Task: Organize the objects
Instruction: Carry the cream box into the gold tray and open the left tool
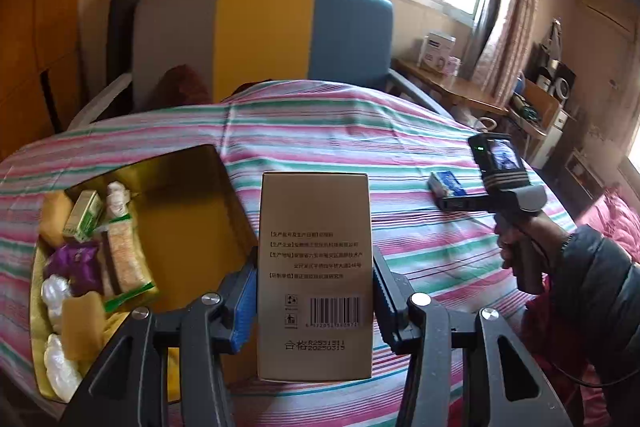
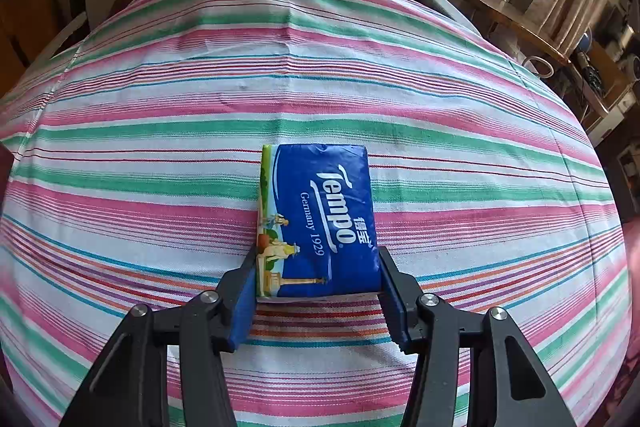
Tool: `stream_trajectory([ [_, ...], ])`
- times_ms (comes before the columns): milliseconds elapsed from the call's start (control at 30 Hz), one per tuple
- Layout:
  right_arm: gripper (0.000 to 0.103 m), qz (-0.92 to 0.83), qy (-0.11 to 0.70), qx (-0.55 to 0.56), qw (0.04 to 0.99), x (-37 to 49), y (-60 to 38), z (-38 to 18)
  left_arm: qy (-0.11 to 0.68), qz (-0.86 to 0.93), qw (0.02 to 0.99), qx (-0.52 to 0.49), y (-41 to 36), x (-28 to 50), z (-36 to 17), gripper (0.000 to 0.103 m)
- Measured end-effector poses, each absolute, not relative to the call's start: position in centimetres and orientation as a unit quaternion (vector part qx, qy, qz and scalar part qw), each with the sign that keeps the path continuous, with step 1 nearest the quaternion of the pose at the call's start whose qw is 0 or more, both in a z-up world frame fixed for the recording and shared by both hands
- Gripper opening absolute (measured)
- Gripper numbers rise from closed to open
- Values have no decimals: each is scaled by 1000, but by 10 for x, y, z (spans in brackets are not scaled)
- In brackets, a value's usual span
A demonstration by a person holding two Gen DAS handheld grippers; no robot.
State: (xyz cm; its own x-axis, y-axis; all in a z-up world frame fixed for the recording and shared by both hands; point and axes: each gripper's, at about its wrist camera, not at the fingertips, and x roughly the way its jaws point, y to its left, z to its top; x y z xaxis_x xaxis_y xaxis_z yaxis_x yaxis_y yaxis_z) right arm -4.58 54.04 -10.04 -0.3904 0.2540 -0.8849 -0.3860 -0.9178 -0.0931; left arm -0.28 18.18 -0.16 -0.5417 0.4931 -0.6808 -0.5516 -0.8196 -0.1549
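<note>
Cardboard box point(image 1: 315, 267): upright between the pads of my left gripper point(image 1: 314, 287), clamped on both long sides, barcode face toward the camera, held above the striped cloth
Tissue pack point(image 2: 316, 223): blue Tempo pack lying flat on the striped tablecloth point(image 2: 160, 131), its near end between the pads of my right gripper point(image 2: 316, 281)
Left gripper: partly closed, both pads pressed against the box walls, so it has the box in hand
Right gripper: partly closed around the pack; both pads sit against the pack's sides near its bottom corners, and the pack lies on the table
Gold tray point(image 1: 188, 211): on the table to the left of the box, open-topped, its right half bare
Tray contents: a green-and-white carton point(image 1: 84, 215), a long orange snack packet point(image 1: 126, 259), a purple packet point(image 1: 76, 265), white wrapped pieces point(image 1: 56, 293) and a tan block point(image 1: 82, 323), all crowded along the left side
Right hand point(image 1: 520, 247): seen from the left view, gripping its handle over the far right of the table, dark sleeve behind it
Chair point(image 1: 260, 35): grey, yellow and blue back, standing behind the table
</note>
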Motion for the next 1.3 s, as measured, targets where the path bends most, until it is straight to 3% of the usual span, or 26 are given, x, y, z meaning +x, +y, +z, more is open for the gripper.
stream_trajectory([
  [367,53,831,51,-520,193,-50,545,-102,-95,866,209,-444,80,-67,-26,50],
  [567,53,829,43,-523,194,-53,545,-103,-159,842,198,-475,64,-113,-38,50],
  [1000,53,826,32,-527,198,-56,543,-103,-75,849,129,-507,107,-212,-72,50],
  [1233,53,826,28,-527,197,-58,543,-103,-118,825,127,-539,106,-228,-84,53],
  [1300,53,827,29,-527,196,-59,544,-103,-117,829,133,-531,103,-224,-77,62],
])
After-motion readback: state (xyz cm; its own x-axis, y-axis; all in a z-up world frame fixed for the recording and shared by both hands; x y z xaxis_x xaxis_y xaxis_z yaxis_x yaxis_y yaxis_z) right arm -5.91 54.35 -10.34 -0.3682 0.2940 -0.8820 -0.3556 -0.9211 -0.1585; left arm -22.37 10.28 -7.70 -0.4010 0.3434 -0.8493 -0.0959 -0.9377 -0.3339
